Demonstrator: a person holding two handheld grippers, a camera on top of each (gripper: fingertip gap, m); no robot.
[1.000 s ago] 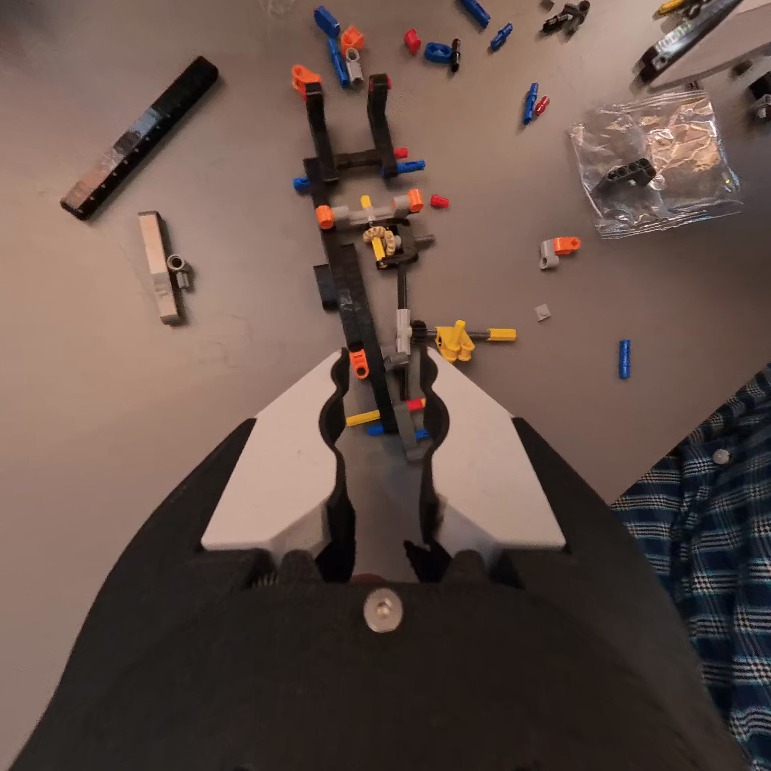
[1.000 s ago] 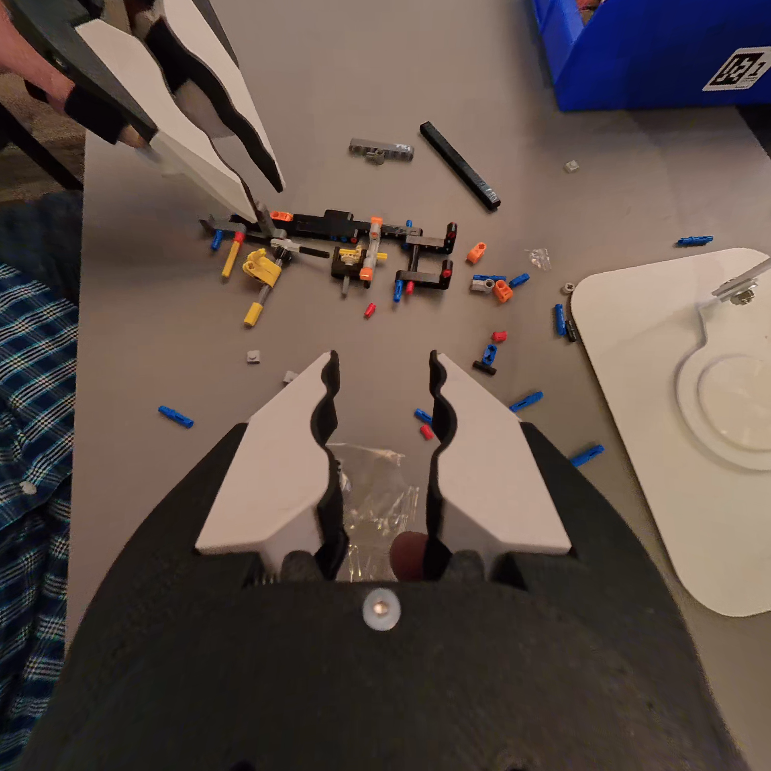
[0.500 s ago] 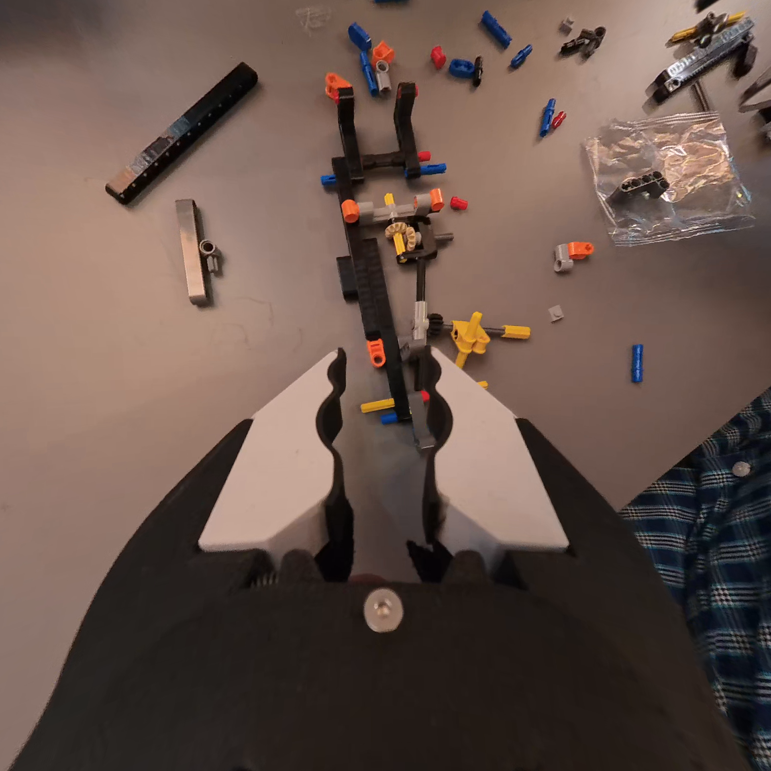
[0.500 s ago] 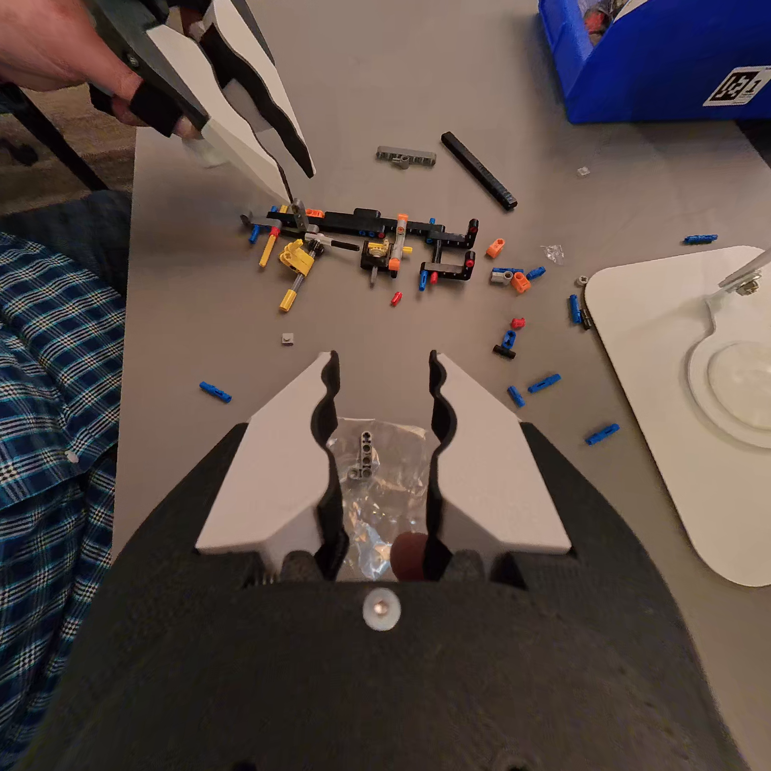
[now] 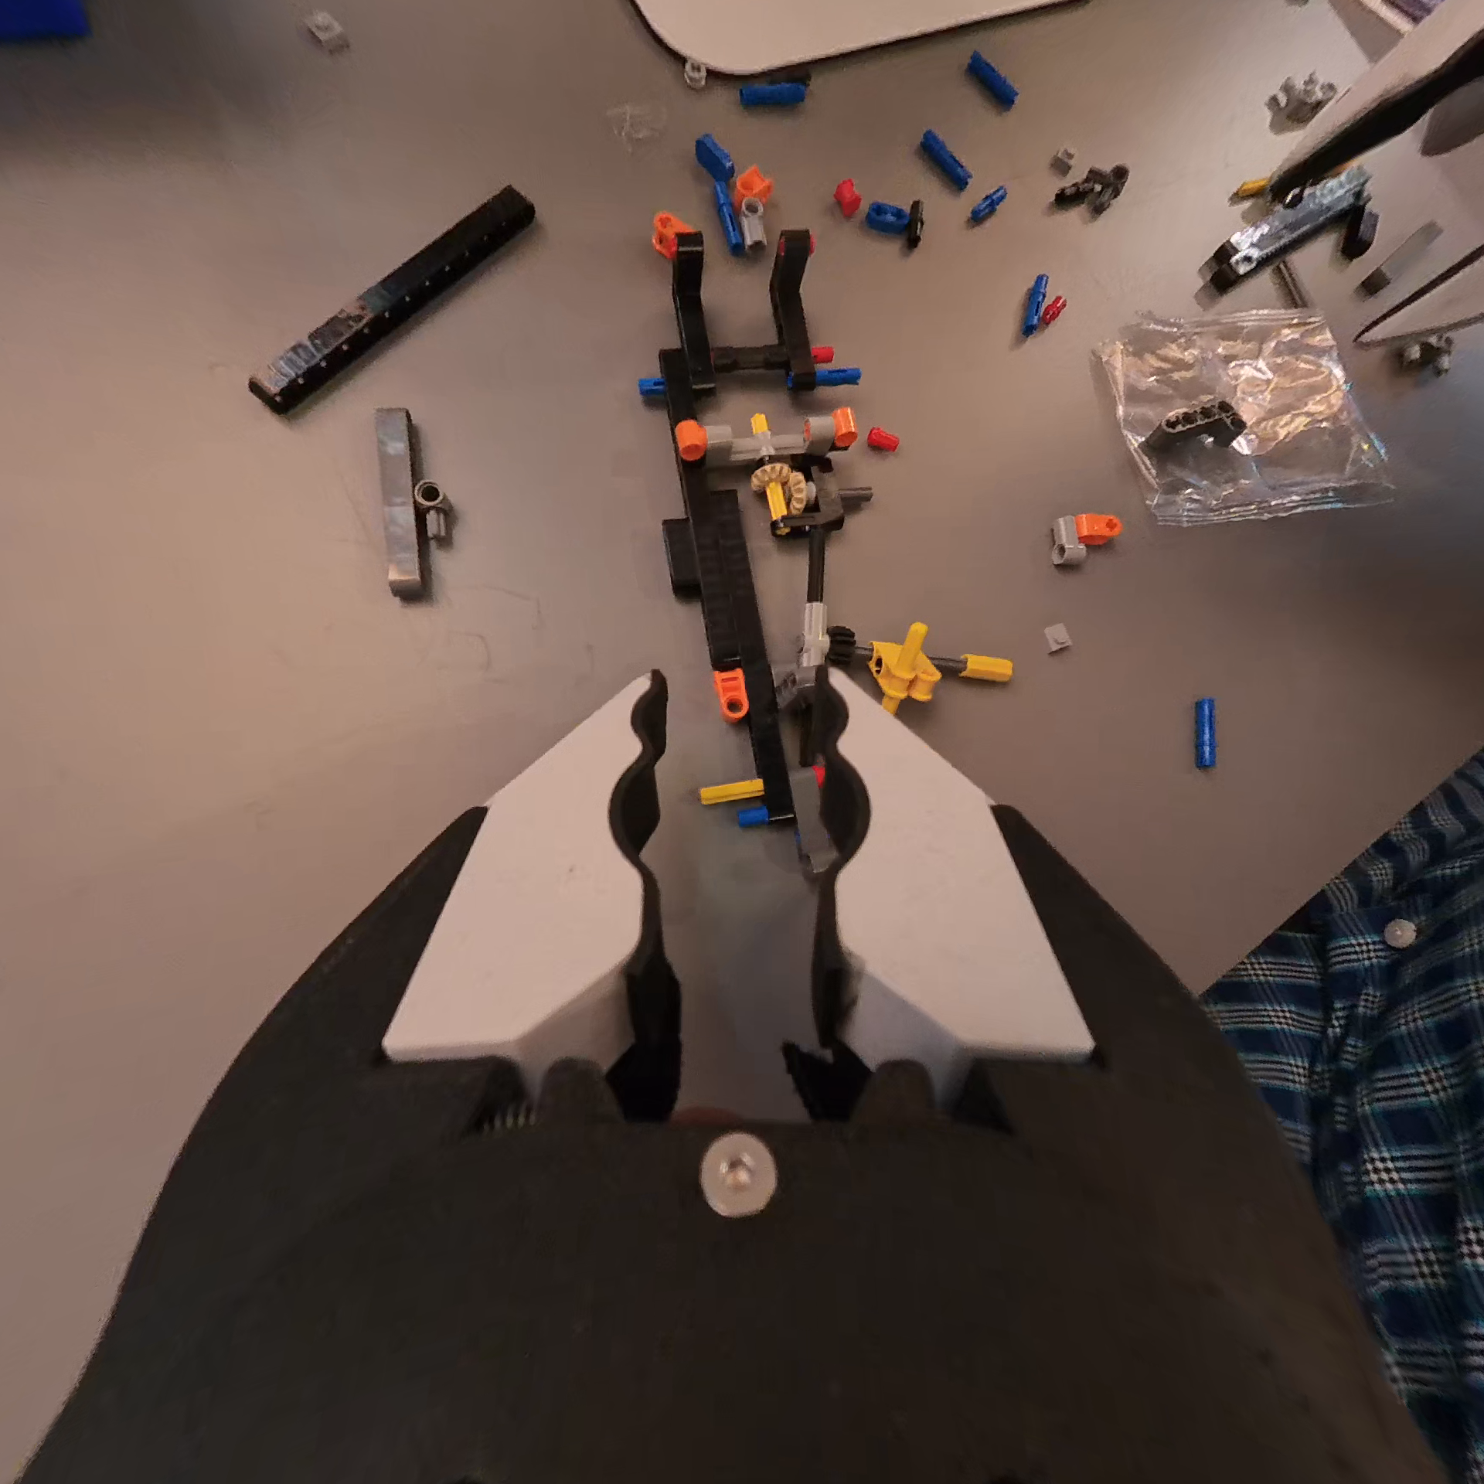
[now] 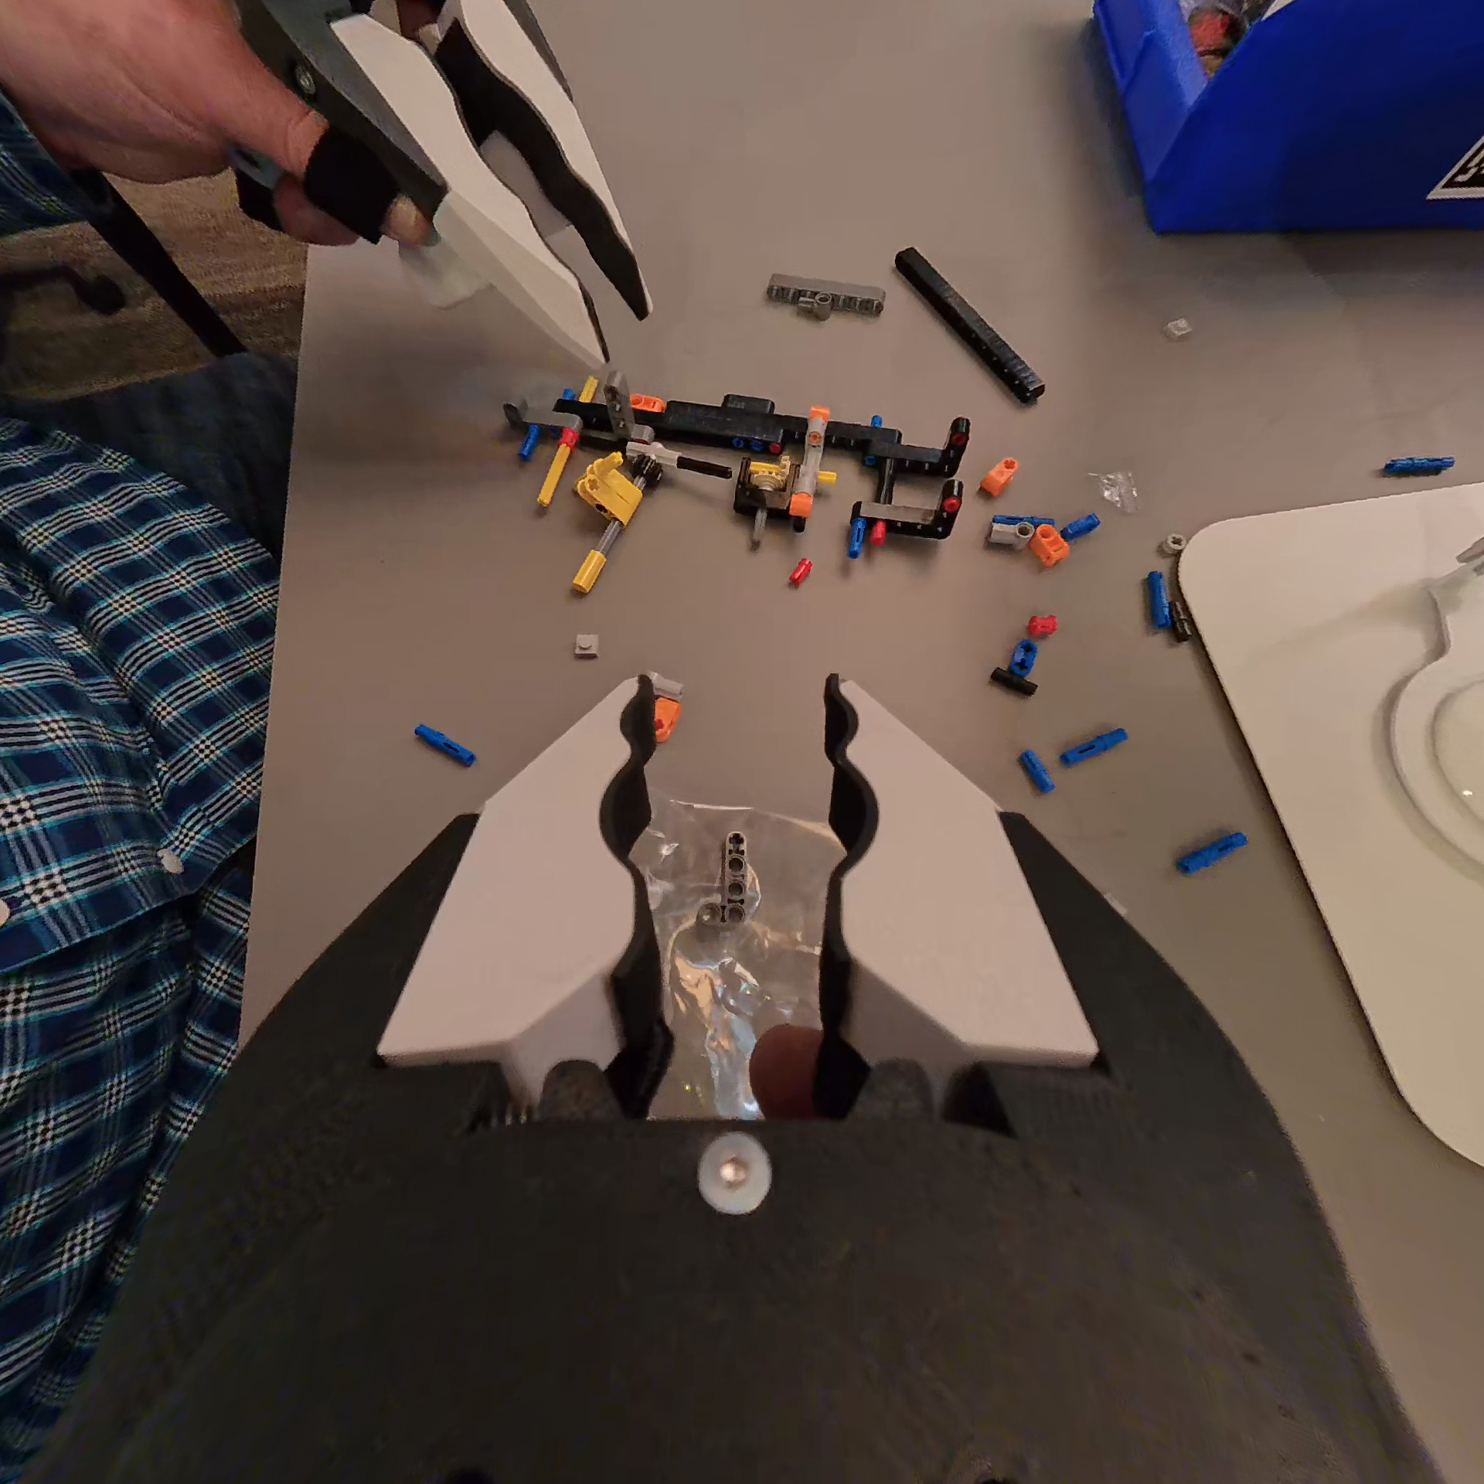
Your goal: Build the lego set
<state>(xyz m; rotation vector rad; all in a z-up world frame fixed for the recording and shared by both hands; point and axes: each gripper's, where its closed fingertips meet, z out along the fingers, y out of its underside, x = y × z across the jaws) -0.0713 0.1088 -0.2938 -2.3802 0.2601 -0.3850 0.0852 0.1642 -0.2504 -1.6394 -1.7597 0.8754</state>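
Note:
The half-built lego frame (image 5: 727, 554) is a long black beam with orange, grey, yellow and blue parts, lying flat on the grey table. It also shows in the right wrist view (image 6: 747, 421). My left gripper (image 5: 743, 695) is open and empty, with its fingers on either side of the frame's near end. In the right wrist view the left gripper (image 6: 618, 329) hovers just over that end, apart from it. My right gripper (image 6: 736, 691) is open and empty above a clear plastic bag (image 6: 723, 956) holding a grey angled beam (image 6: 735, 879).
A blue bin (image 6: 1285, 120) stands at the back right and a white board (image 6: 1325, 723) lies on the right. A long black beam (image 6: 968, 321), a grey beam (image 6: 827, 293) and several loose pins lie around. An orange-grey connector (image 6: 665, 707) sits by my right gripper's left fingertip. A plaid sleeve (image 6: 120, 642) is at left. Left tips to right tips: about 20 cm.
Both grippers have drawn back and up from the table. The left one has slid back along the frame's near end. The bag with the grey beam now shows between the right fingers.

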